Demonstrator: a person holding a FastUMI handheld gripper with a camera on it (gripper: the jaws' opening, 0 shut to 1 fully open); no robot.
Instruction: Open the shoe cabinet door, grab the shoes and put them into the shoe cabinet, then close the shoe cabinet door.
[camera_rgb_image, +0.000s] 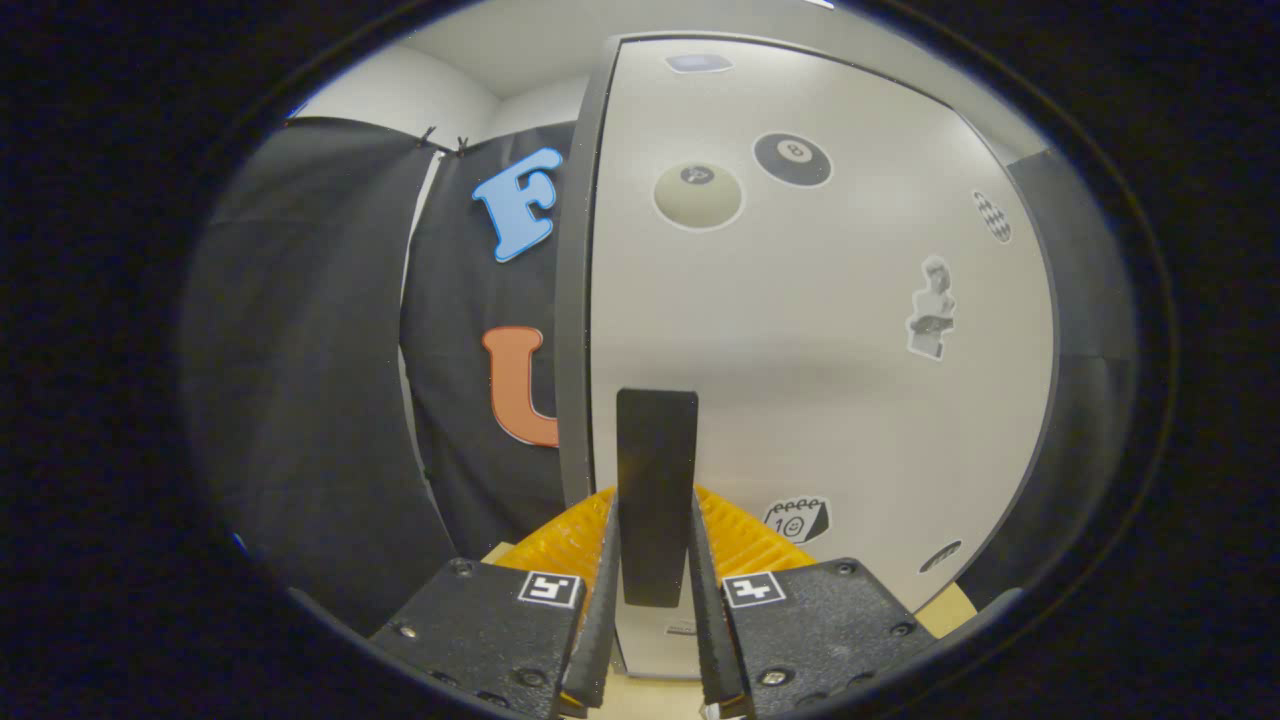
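On the left hangs soft black cloth (300, 380). Next comes the thin grey edge of the shoe cabinet door (820, 380), which is smooth, pale and dotted with flat stickers (792, 158). The gripper (655, 620) has its two fingers nearly closed, squeezing the door's flat black handle (657, 480). The handle looks slick, so a crooked pull could make it slip free.

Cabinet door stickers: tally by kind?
On the cabinet door, with the gripper shut on the black handle:
Billiard-ball stickers: 2 (cream, black eight)
Bust statue sticker: 1
Calendar sticker: 1
Checkered sticker: 1
Unclear stickers at top and lower edge: 2
Total: 7
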